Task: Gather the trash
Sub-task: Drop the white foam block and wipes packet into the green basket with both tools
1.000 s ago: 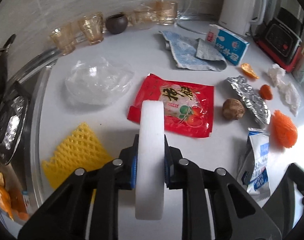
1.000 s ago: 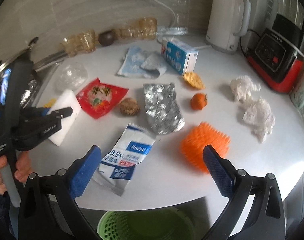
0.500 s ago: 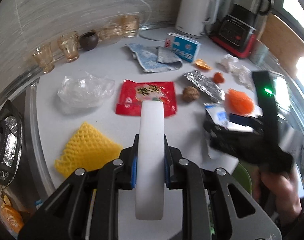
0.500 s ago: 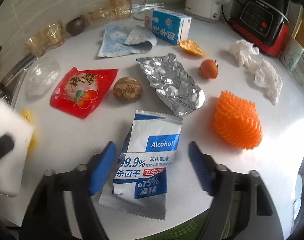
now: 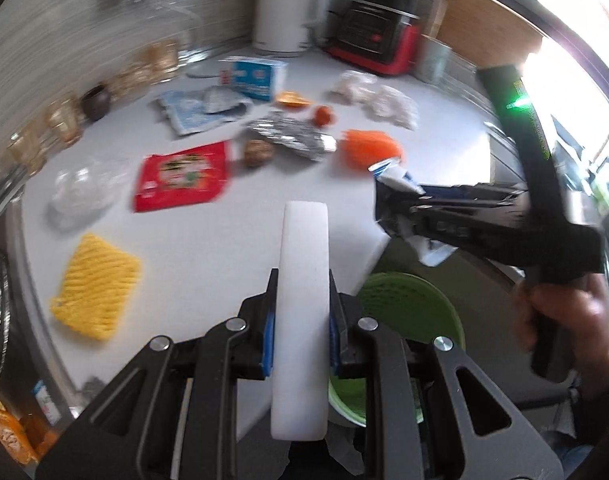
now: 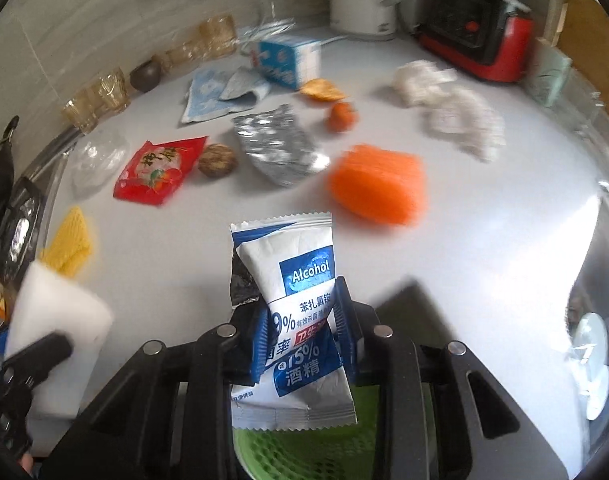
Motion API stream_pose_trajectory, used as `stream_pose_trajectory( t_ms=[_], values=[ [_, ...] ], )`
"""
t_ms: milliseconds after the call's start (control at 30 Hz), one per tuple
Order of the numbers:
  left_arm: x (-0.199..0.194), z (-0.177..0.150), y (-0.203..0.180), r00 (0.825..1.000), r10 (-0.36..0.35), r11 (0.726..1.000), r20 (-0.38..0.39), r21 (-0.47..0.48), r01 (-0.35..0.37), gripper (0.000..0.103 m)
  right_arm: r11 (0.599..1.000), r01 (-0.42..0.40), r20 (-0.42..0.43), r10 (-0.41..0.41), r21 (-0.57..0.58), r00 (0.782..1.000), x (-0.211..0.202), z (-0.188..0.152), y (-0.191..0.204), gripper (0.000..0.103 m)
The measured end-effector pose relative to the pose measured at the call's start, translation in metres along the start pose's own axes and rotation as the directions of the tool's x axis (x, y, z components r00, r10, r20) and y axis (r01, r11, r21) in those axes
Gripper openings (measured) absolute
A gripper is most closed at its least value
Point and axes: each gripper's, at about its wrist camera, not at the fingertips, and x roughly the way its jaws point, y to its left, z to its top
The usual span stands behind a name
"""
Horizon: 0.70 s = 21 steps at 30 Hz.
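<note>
A white foam block [image 5: 304, 240] stands on edge between the blue pads of my left gripper [image 5: 300, 300], which is shut on it above the counter's front edge. It also shows at the lower left of the right wrist view as the foam block [image 6: 56, 312]. My right gripper [image 6: 302, 308] is closing, its pads pressing on a blue and white alcohol wipe packet [image 6: 292, 256] that hangs off the counter. From the left wrist view, the right gripper [image 5: 392, 200] holds the packet [image 5: 392, 172] just above a green bin [image 5: 408, 300]. The bin [image 6: 304, 452] sits below the counter edge.
On the white counter [image 5: 208, 240] lie a red snack wrapper [image 5: 180, 176], a yellow foam net [image 5: 96, 284], an orange foam net [image 5: 368, 146], crumpled foil [image 5: 292, 136], a milk carton [image 5: 256, 76] and tissues [image 5: 376, 96]. Glasses, a kettle and a red appliance line the back.
My right gripper went from wide open to pinched on the wipe packet and lifted it off the counter. My left gripper carried the foam block right, toward the counter edge and the bin.
</note>
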Motion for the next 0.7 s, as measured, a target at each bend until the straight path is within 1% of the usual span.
stream_pose_trajectory(
  t_ms=[67,133,267,333,367,433,500,600,700],
  values=[
    [0.006,-0.002,-0.019,1.0,-0.017,1.0,-0.014,0.019,0.017,0.02,0.999,0.038,0.011,-0.038,-0.006,0.999,-0.022,-0.014,-0.02,0.029],
    [0.018,-0.007,-0.044,0.998,-0.042,0.999,-0.048,0.031,0.044,0.02,0.998,0.057,0.017,-0.057,0.005,0.998,-0.046,-0.031,-0.046,0.03],
    [0.037,-0.02,-0.083,0.991,-0.085,0.996,-0.106,0.032,0.089,0.02,0.998,0.06,0.016,-0.06,0.025,0.998,-0.072,-0.058,-0.083,0.03],
    [0.043,-0.028,-0.098,0.989,-0.087,0.996,-0.122,0.025,0.091,0.022,0.998,0.052,0.012,-0.053,0.02,0.999,-0.08,-0.071,-0.097,0.03],
    [0.046,-0.032,-0.105,0.987,-0.088,0.996,-0.133,0.022,0.092,0.026,0.999,0.049,0.01,-0.049,0.015,0.999,-0.082,-0.075,-0.101,0.03],
    [0.049,-0.039,-0.116,0.987,-0.071,0.997,-0.141,0.007,0.073,0.05,0.999,0.038,0.008,-0.038,0.0,0.999,-0.088,-0.083,-0.108,0.03],
    [0.049,-0.045,-0.126,0.99,-0.047,0.999,-0.131,-0.007,0.046,0.058,1.0,0.012,0.01,-0.012,-0.017,1.0,-0.093,-0.09,-0.113,0.03],
    [0.043,-0.049,-0.134,0.993,-0.008,1.0,-0.12,-0.031,0.004,0.066,0.999,-0.032,0.007,0.033,-0.039,0.999,-0.097,-0.096,-0.116,0.03],
    [0.029,-0.049,-0.129,0.995,0.048,0.996,-0.086,-0.075,-0.054,0.076,0.994,-0.075,0.007,0.076,-0.082,0.997,-0.1,-0.103,-0.112,0.03]
  ],
)
